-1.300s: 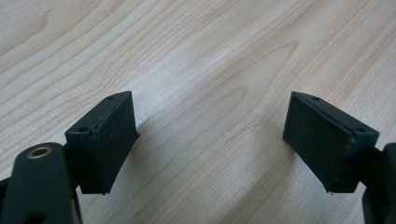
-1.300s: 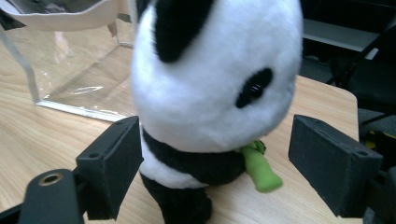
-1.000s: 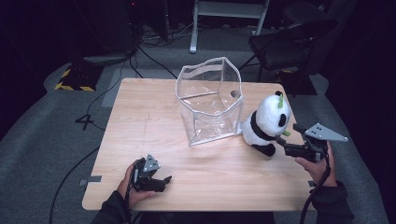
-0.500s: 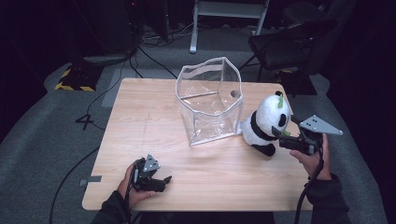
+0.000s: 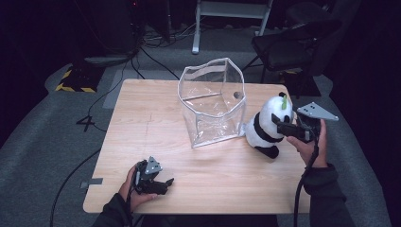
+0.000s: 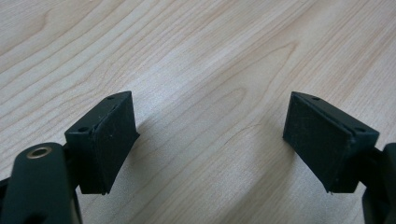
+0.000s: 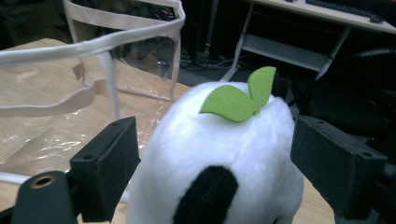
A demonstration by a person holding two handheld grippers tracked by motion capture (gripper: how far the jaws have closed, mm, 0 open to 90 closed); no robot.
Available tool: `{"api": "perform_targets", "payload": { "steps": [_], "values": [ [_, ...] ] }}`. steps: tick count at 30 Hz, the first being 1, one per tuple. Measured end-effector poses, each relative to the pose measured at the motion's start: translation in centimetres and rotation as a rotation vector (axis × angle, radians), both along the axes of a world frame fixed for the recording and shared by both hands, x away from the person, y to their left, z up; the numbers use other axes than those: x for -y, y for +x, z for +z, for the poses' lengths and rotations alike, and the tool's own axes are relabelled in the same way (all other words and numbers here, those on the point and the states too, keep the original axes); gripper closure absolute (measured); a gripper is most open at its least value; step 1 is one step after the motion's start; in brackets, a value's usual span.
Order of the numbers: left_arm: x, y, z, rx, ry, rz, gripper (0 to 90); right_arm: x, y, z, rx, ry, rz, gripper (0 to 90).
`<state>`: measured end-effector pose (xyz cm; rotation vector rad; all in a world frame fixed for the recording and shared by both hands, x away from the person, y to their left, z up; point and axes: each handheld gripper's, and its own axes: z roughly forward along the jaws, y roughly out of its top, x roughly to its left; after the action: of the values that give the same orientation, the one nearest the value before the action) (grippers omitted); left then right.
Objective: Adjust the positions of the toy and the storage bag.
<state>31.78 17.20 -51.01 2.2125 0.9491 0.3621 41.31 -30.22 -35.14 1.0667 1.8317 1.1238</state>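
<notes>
A black-and-white panda plush with a green leaf on its head sits upright on the table's right side, against a clear plastic bag with white trim. My right gripper is open at the panda's head; in the right gripper view the head lies between the two spread jaws. Near the table's front left, my left gripper rests low and open. The left gripper view has bare wood between its jaws.
The wooden table has free room on its left half and along the front. The open-topped bag stands in the middle. Behind the table are a black chair, a white desk frame and floor cables.
My right gripper has moved left and slightly up, bringing its jaws to either side of the panda's head. The left gripper has stayed put.
</notes>
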Motion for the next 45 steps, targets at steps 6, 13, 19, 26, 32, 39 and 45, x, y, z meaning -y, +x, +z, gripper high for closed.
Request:
{"api": "perform_targets", "payload": {
  "steps": [6, 13, 19, 26, 32, 39, 45],
  "values": [
    [0.0, 0.0, 0.0, -0.001, -0.001, -0.001, 17.3, 0.1, 1.7, -0.8, -0.035, 0.023, -0.011, 14.2],
    [0.0, 0.0, 0.0, -0.001, -0.001, -0.002, 17.3, -0.2, 2.7, -1.0, -0.077, 0.003, -0.035, 3.9],
    [0.0, 0.0, 0.0, -0.001, -0.001, -0.002, 17.2, 0.0, 3.7, -1.9, -0.126, 0.020, -0.054, 0.2],
    [0.0, 0.0, 0.0, 0.000, 0.000, -0.003, 17.2, 0.2, 4.0, -1.9, -0.125, 0.009, -0.036, 11.6],
    [0.0, 0.0, 0.0, 0.001, 0.000, -0.004, 17.1, 0.2, 3.7, -1.8, -0.095, 0.001, -0.006, 22.0],
    [0.0, 0.0, 0.0, 0.000, 0.000, -0.004, 17.2, 0.2, 3.7, -1.6, -0.088, 0.014, 0.037, 16.1],
    [0.0, 0.0, 0.0, 0.001, 0.000, -0.003, 17.2, 0.5, 3.7, -1.3, -0.075, 0.051, 0.035, 12.5]
  ]
}}
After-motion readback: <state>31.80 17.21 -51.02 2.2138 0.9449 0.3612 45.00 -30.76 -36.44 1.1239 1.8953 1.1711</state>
